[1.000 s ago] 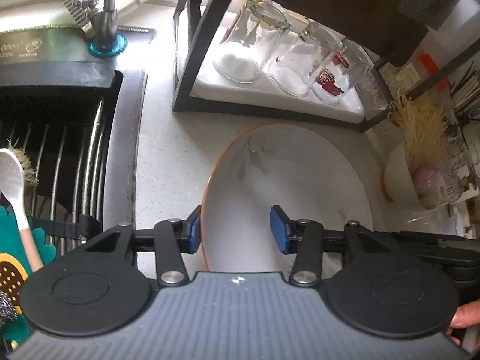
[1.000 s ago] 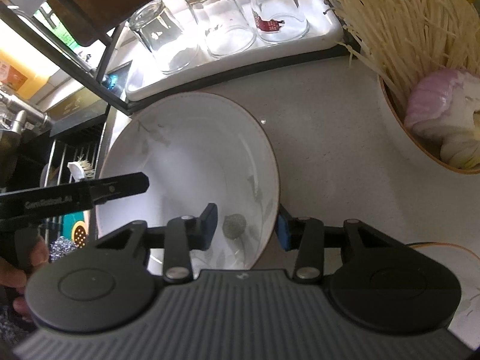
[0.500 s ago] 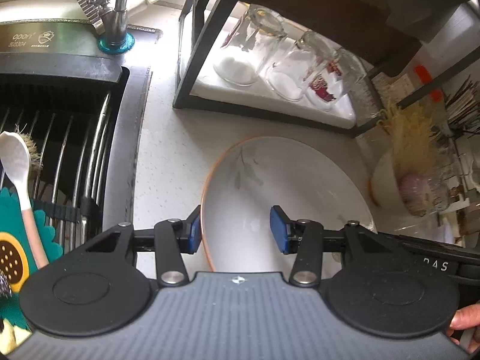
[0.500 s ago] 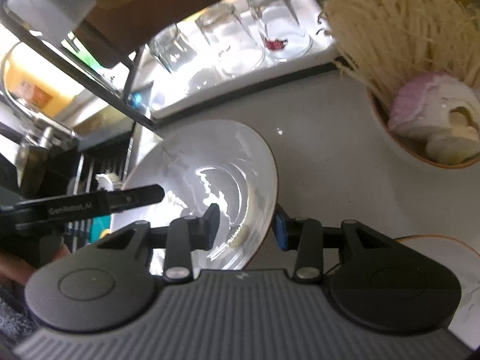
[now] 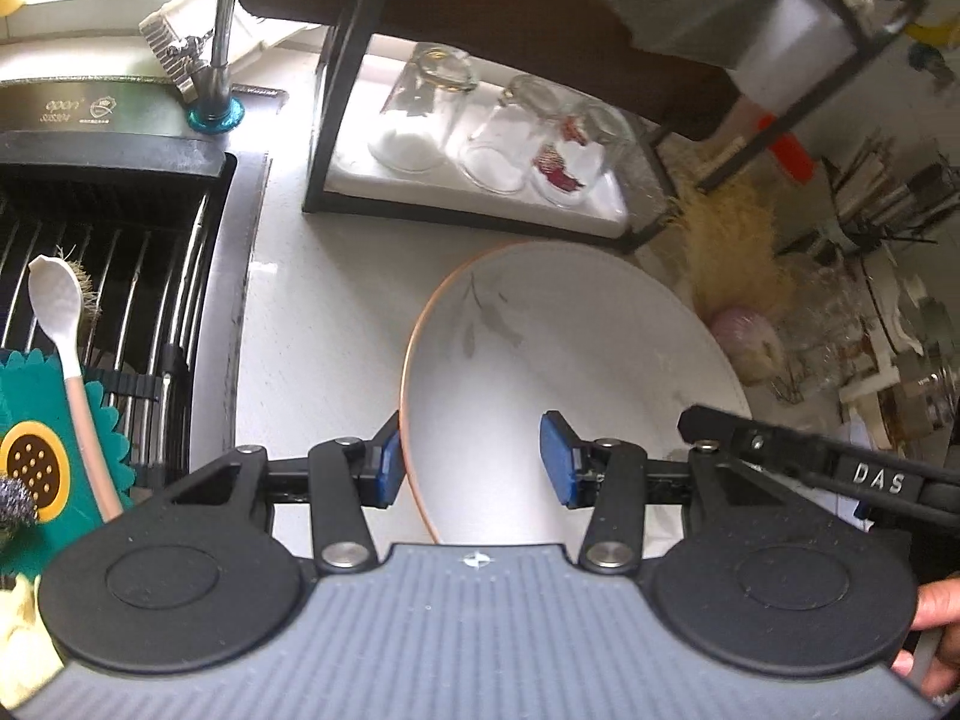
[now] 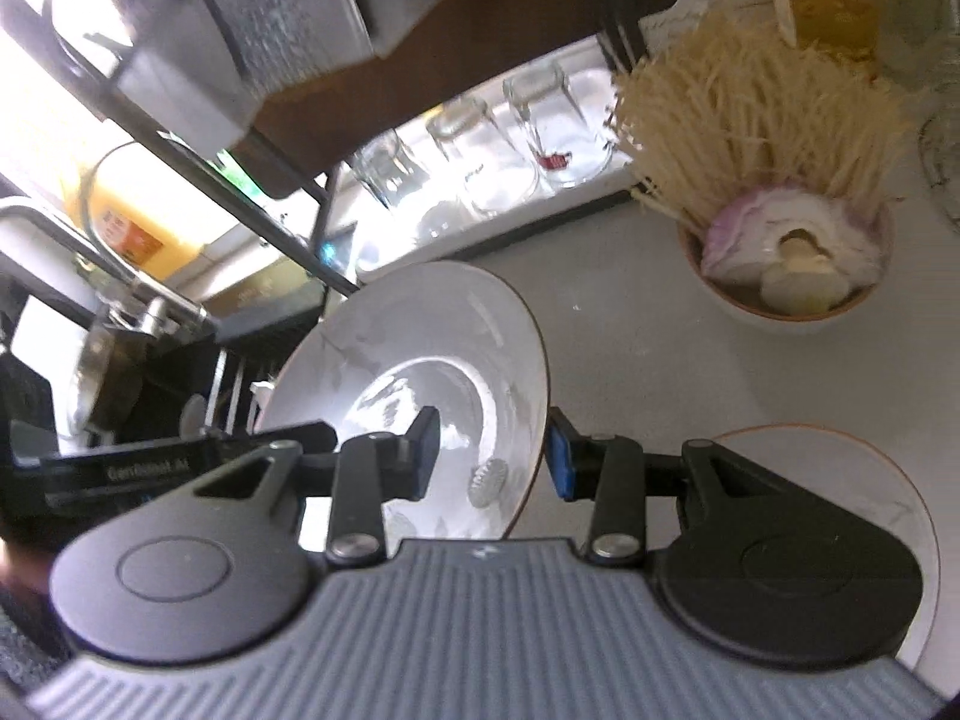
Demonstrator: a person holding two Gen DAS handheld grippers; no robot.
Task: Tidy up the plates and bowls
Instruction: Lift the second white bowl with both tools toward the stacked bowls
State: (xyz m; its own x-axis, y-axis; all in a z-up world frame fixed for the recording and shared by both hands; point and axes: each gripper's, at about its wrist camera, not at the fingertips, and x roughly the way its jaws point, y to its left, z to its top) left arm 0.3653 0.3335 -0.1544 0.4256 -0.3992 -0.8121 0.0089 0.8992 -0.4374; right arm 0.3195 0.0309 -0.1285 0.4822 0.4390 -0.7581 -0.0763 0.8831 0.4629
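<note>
Tilt of plate [image 6: 420, 360] has increased since a second ago: then it lay nearly flat on the counter [image 5: 324, 324], now its far rim is raised and its face turns toward the right wrist camera.

Right gripper [image 6: 493, 455]: jaws apart, straddling the plate's right rim, one pad over the inner face, one outside; contact cannot be confirmed. Left gripper [image 5: 474, 467]: jaws apart, straddling the left, orange-edged rim; left pad just beside the edge, right pad over the plate's inside. Both grippers point forward toward the rack [image 5: 336, 120].

Plate position: between the two grippers, above the counter, in front of the rack and right of the sink [image 5: 102, 252].

Counts:
- plates: 2 (second plate [image 6: 840, 480] flat on counter under right gripper body)
- glasses [image 5: 423, 114]: 3, inverted, on rack tray
- bowl [image 6: 786, 276]: 1, holding noodles and onion
- spoon [image 5: 66, 348]: 1, over sink grid
</note>
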